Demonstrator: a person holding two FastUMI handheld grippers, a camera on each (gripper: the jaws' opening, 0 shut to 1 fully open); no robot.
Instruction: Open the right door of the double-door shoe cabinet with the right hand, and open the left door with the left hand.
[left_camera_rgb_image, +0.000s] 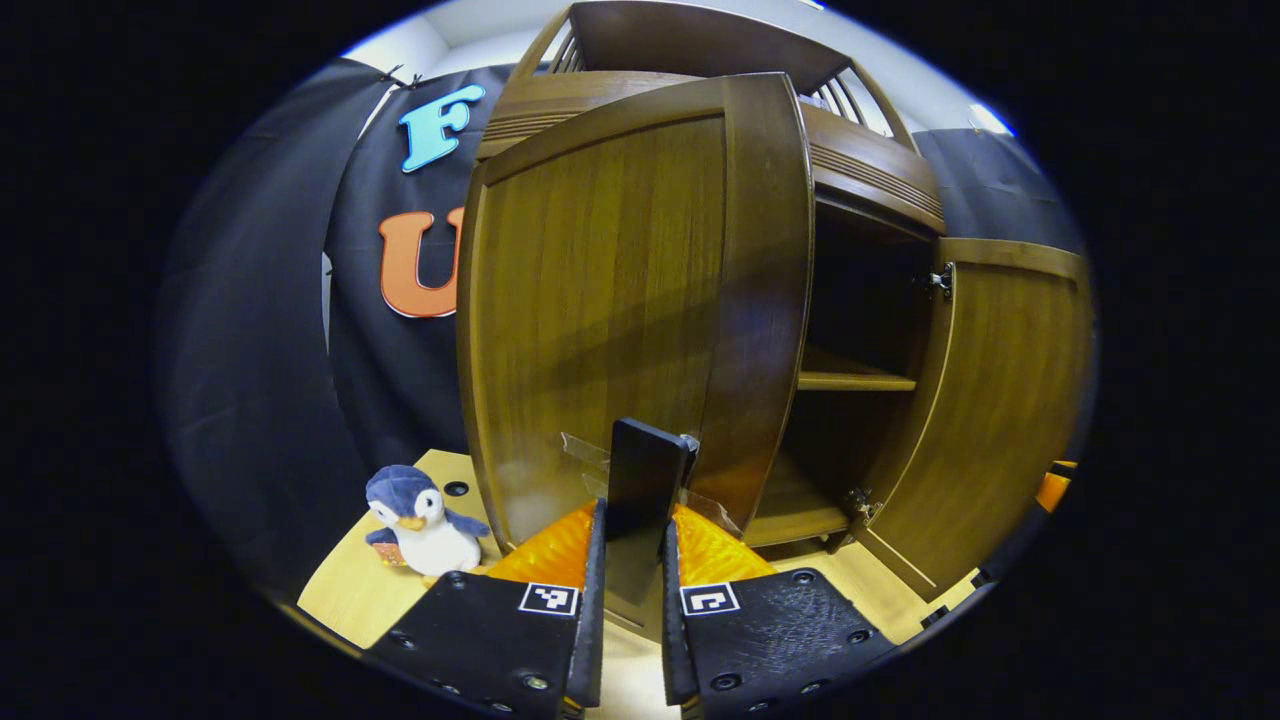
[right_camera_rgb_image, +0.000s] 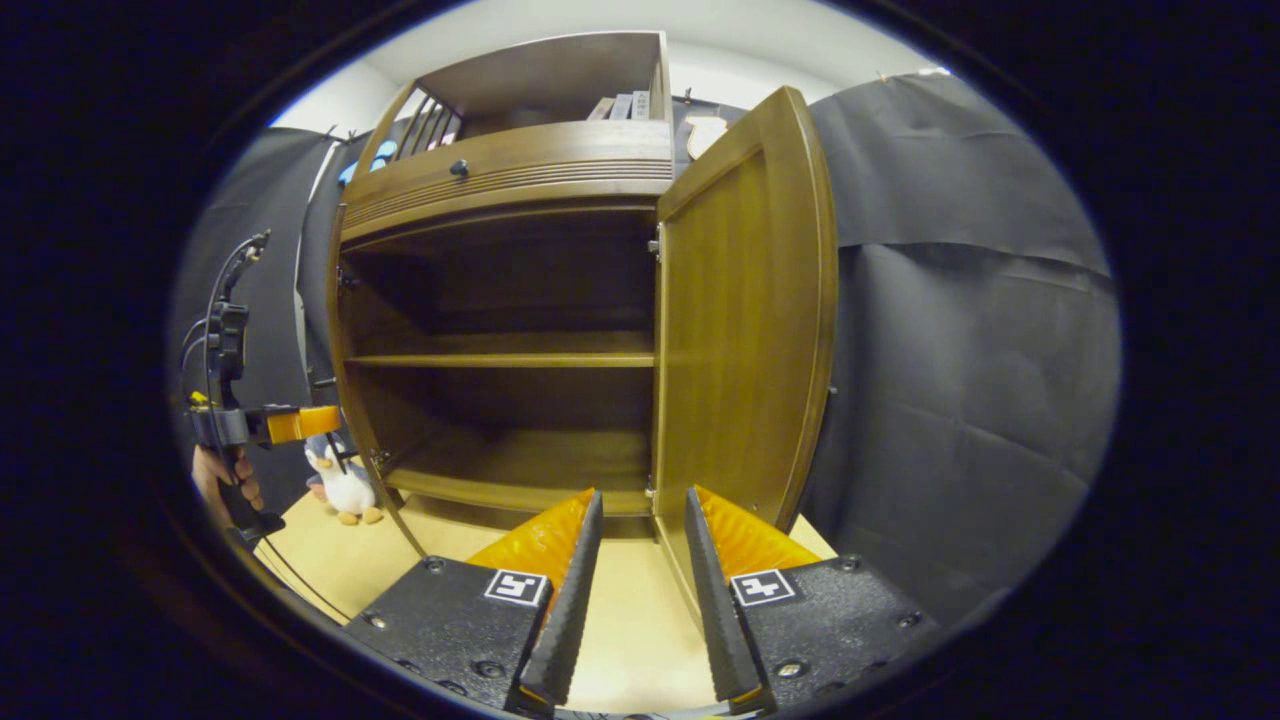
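Shoe cabinet (right_camera_rgb_image: 500, 330) is seen standing on the light wooden table (right_camera_rgb_image: 640, 640) against the black booth wall, both doors swung out. In the left gripper view, the left door (left_camera_rgb_image: 600, 300) is held by its dark handle (left_camera_rgb_image: 645, 480), on which the left hand-held gripper (left_camera_rgb_image: 633, 540) is clenched, a finger pressed to each side. The right door (right_camera_rgb_image: 745, 320) is seen wide open in the right gripper view, and the right hand-held gripper (right_camera_rgb_image: 640, 530) is released, its fingers parted around nothing, just in front of the door's lower edge. The shelf (right_camera_rgb_image: 500, 358) inside lies bare. A toy penguin (left_camera_rgb_image: 420, 520) sits on the table beside the left door.

The step in hand is judged to be the last of the left door's swing. It is best finished by being drawn along the hinge's arc, not straight back, with the grip kept square on the handle so it is not twisted; the penguin should be cleared. The task is judged nearly done.
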